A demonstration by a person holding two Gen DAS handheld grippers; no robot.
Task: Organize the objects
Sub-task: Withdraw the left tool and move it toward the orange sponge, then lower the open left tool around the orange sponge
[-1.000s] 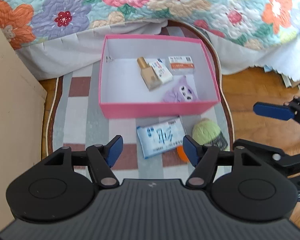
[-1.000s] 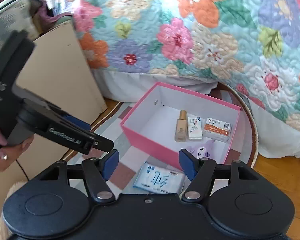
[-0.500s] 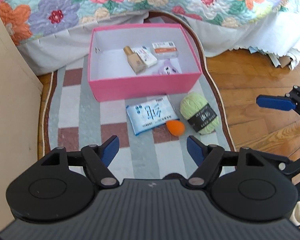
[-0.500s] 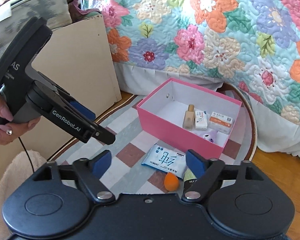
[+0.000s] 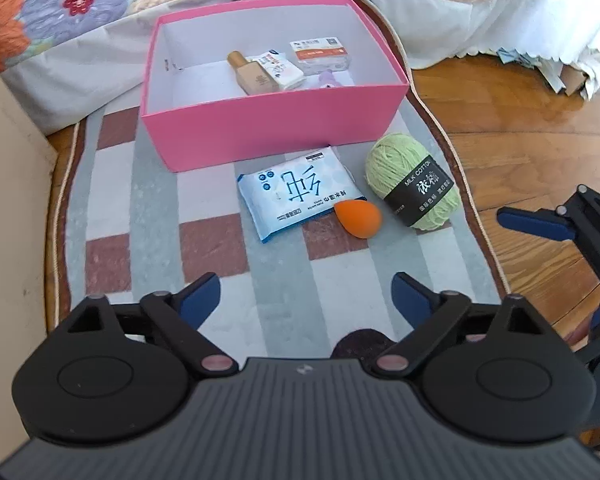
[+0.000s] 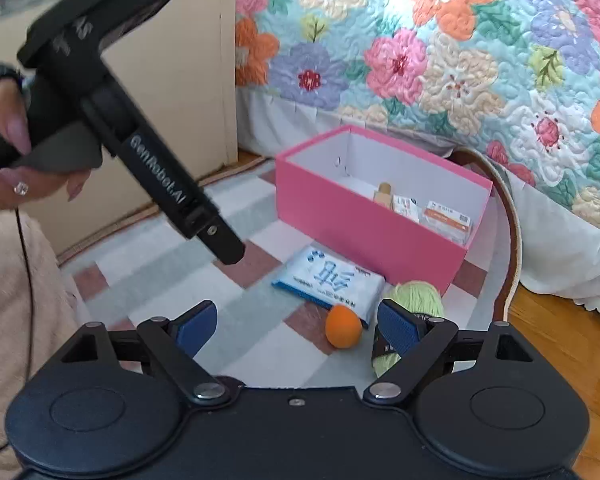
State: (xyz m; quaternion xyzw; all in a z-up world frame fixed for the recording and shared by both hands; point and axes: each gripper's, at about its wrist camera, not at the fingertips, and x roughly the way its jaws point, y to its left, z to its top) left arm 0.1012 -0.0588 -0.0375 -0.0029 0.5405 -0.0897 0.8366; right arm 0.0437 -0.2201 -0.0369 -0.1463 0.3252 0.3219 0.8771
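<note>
A pink box [image 5: 276,128] [image 6: 364,228] stands on a checked rug and holds a foundation bottle [image 5: 248,74], two small cartons and a purple toy. In front of it lie a blue wipes pack [image 5: 296,192] [image 6: 332,280], an orange sponge egg [image 5: 358,218] [image 6: 343,331] and a green yarn ball [image 5: 412,184] [image 6: 416,300]. My left gripper [image 5: 304,300] hovers over the rug short of these, jaws opening, nothing between them. My right gripper [image 6: 296,326] is also opening and empty; the sponge shows between its fingers, farther off, and the yarn sits behind the right finger.
A bed with a floral quilt [image 6: 440,52] rises behind the box. A beige board [image 6: 180,80] stands at the left. Wooden floor [image 5: 520,128] lies right of the rug [image 5: 148,216]. A hand [image 6: 4,152] holds the left gripper's handle.
Both grippers have sunk toward the rug and pulled back from the box, and their jaws have widened. The sponge and yarn have come fully into view.
</note>
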